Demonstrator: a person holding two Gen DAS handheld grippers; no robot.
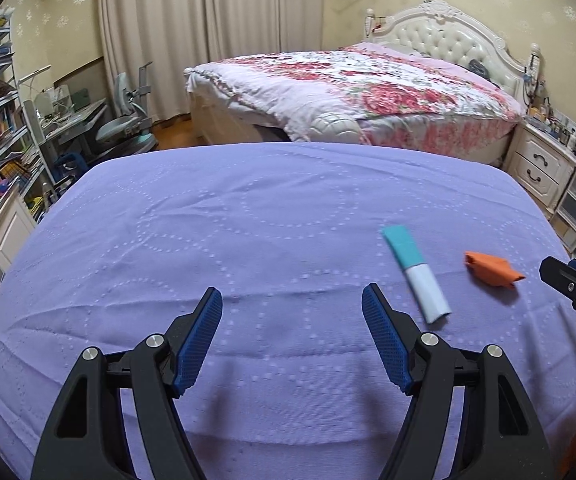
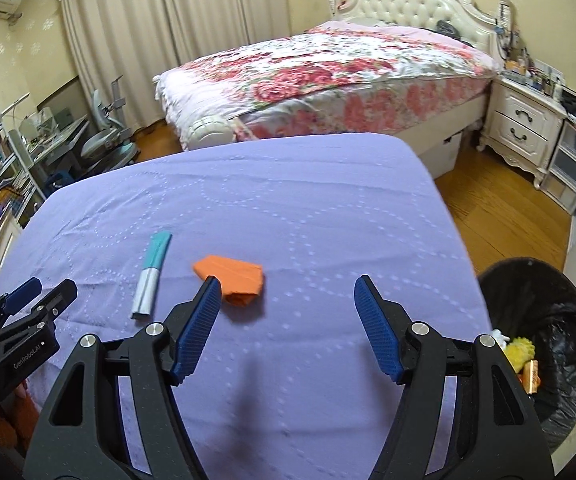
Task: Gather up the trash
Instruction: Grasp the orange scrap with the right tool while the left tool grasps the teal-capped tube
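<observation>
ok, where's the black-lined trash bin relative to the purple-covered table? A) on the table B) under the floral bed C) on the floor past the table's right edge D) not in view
C: the black-lined trash bin stands on the wooden floor off the right edge of the purple-covered table, seen past the open right gripper, with some trash already inside.

Soft even light, fisheye bending (edges vignetted).

On the purple bedspread [image 2: 288, 200], an orange wrapper [image 2: 234, 276] lies just beside a teal-and-white tube [image 2: 151, 276], with a black bin [image 2: 560, 320] off its edge.
</observation>
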